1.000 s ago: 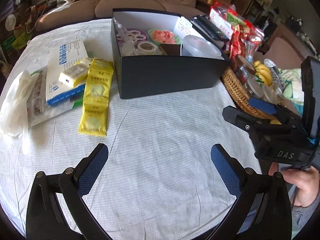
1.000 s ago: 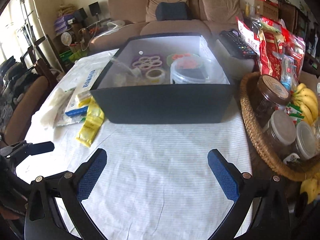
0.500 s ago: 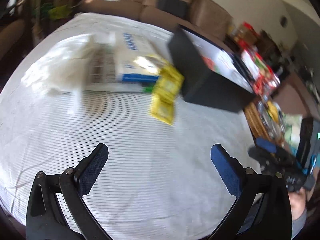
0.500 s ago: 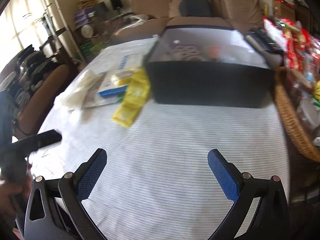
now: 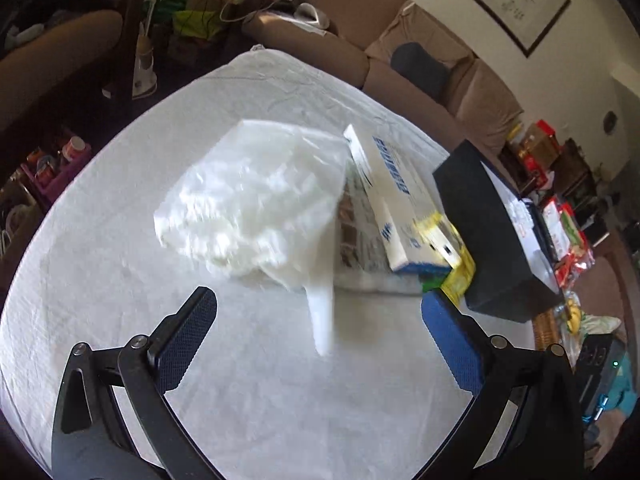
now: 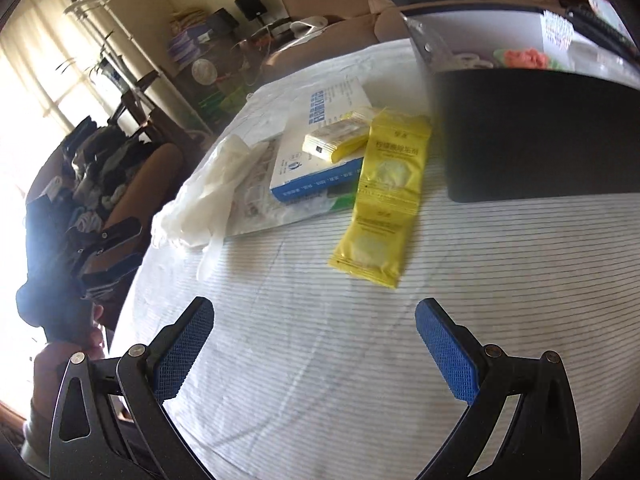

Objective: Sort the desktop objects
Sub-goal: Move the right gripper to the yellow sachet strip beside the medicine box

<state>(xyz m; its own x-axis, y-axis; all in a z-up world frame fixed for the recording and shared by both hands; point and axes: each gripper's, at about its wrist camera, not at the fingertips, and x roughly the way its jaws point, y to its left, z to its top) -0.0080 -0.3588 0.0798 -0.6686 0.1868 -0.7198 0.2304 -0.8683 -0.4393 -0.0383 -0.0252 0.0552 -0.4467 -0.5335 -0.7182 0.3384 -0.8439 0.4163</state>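
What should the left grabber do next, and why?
Probably ease the left gripper forward and down onto the white plastic bag. Its fingers are open and empty, the bag lies straight ahead of them on the tablecloth, and it is not yet in the black box.

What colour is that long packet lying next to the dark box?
Yellow packet, with pale round patches; clearest in the right wrist view.

blue print on white box [image 6: 320,136], yellow sachet [image 6: 384,200], illegible
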